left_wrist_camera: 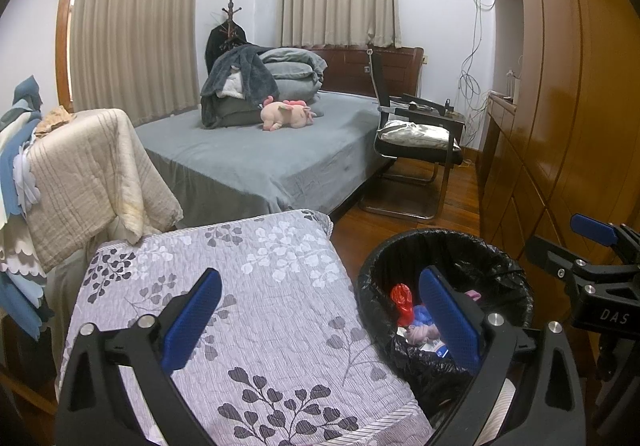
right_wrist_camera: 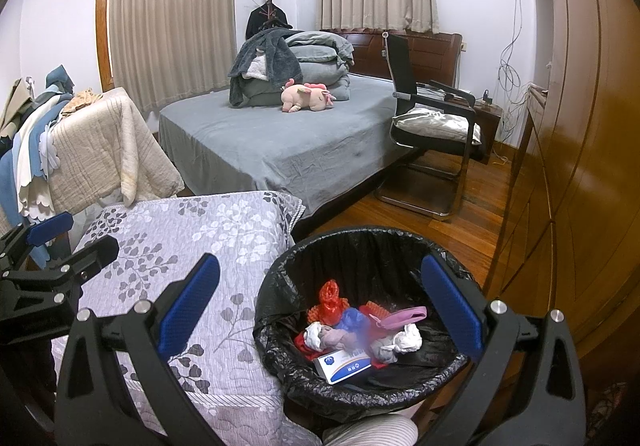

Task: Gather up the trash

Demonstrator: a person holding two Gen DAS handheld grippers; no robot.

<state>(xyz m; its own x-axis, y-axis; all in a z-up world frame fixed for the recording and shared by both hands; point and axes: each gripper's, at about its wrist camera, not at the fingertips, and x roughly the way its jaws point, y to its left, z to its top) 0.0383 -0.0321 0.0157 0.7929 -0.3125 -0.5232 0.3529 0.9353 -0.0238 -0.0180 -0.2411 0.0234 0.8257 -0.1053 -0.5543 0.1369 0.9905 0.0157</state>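
A round bin with a black liner [right_wrist_camera: 352, 242] stands on the wood floor beside a quilted surface with a leaf print [right_wrist_camera: 200, 234]. Inside the bin lie a red bag [right_wrist_camera: 330, 300], crumpled tissues [right_wrist_camera: 408, 338], a pink flat item [right_wrist_camera: 402, 314] and a white and blue box [right_wrist_camera: 346, 364]. My right gripper [right_wrist_camera: 320, 310] hangs open above the bin's left half, holding nothing. My left gripper [left_wrist_camera: 320, 322] is open over the quilt's right edge, its right finger over the bin [left_wrist_camera: 400, 250]. The right gripper [left_wrist_camera: 588, 246] also shows at the far right in the left wrist view.
A bed with a grey sheet [right_wrist_camera: 288, 141], folded bedding and a pink plush toy [right_wrist_camera: 308, 95] fills the middle. A black chair with a cushion [right_wrist_camera: 436, 125] stands by the bed. Wooden wardrobes [right_wrist_camera: 580, 125] line the right. Draped blankets [right_wrist_camera: 100, 149] hang at left.
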